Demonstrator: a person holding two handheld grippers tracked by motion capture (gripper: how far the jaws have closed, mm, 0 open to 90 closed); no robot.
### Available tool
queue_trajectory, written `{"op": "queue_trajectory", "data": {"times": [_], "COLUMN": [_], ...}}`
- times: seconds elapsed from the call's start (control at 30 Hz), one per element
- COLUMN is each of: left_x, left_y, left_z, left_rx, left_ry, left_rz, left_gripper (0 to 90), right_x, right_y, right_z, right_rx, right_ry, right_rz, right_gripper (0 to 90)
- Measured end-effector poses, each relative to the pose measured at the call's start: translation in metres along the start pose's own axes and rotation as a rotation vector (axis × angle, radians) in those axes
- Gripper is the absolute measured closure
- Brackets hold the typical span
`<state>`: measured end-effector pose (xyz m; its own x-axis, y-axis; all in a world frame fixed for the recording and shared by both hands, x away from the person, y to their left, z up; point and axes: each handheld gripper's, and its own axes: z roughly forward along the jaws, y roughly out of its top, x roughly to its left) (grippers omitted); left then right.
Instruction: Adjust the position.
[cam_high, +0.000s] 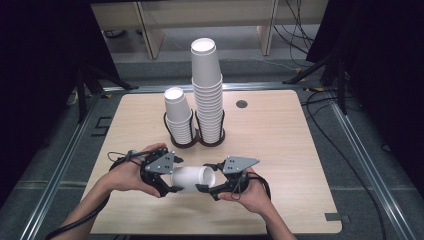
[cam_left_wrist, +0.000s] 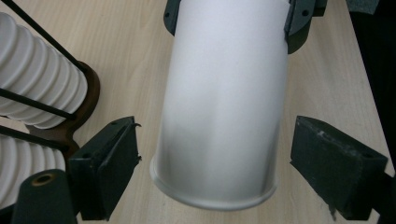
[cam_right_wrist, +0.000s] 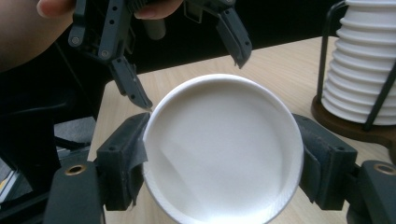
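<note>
Right gripper (cam_high: 212, 184) is clamped on the cup (cam_high: 192, 179): in the right gripper view both pads press the rim of the cup (cam_right_wrist: 224, 149) from either side, mouth end toward that camera, so I'm looking straight down inside to the base.

Left gripper (cam_high: 167, 183) is not gripping. In the left gripper view its jaws stand apart with the cup (cam_left_wrist: 224, 107) between them, a gap showing on each side of the wall; at most the near pad brushes the rim. That view has a rolled rim nearest the camera and the right gripper's pads at the far end.

Cup lies on its side, held just above the table (cam_high: 280, 150), spanning the two grippers, which face each other. The high view is too coarse to tell whether this is one cup or two nested.

Counts:
- Grippers: two, one per hand.
- Held cup: one visible body.
- Stacks: two, in a double wire holder (cam_high: 197, 135) just beyond the grippers, well clear of them. Short stack (cam_high: 178, 115) on the left-gripper side, tall stack (cam_high: 207, 90) beside it. Cups per stack not countable.
- Table hole (cam_high: 241, 104): one, past the tall stack.
</note>
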<state>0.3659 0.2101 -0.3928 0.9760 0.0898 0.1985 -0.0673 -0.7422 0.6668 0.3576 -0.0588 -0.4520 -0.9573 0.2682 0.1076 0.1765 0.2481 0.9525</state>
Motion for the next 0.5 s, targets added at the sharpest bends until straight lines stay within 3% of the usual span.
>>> {"op": "queue_trajectory", "data": {"times": [0.1, 0.3, 0.4, 0.43, 0.47, 0.5], "left_x": [0.002, 0.005, 0.005, 0.006, 0.005, 0.006], "left_y": [-0.003, -0.008, -0.01, -0.01, -0.011, -0.011], "left_z": [-0.002, -0.003, -0.005, -0.006, -0.007, -0.007], "left_rx": [-0.019, -0.057, -0.095, -0.1, -0.103, -0.109], "left_ry": [0.016, 0.056, 0.063, 0.077, 0.063, 0.076], "left_rz": [-0.02, -0.063, -0.085, -0.073, -0.093, -0.081], "left_gripper": [14.8, 13.8, 5.8, 3.4, 3.1, 3.5], "right_x": [-0.001, -0.002, -0.005, -0.006, -0.005, -0.004], "right_y": [-0.001, 0.0, -0.002, -0.003, -0.003, -0.003], "right_z": [-0.002, -0.009, -0.009, -0.01, -0.012, -0.013], "right_rx": [-0.027, -0.028, -0.073, -0.078, -0.057, -0.042], "right_ry": [-0.007, -0.014, -0.021, -0.033, -0.023, -0.022], "right_rz": [0.01, 0.026, 0.016, 0.013, 0.042, 0.055], "right_gripper": [27.6, 27.6, 27.6, 27.6, 27.6, 27.6]}}
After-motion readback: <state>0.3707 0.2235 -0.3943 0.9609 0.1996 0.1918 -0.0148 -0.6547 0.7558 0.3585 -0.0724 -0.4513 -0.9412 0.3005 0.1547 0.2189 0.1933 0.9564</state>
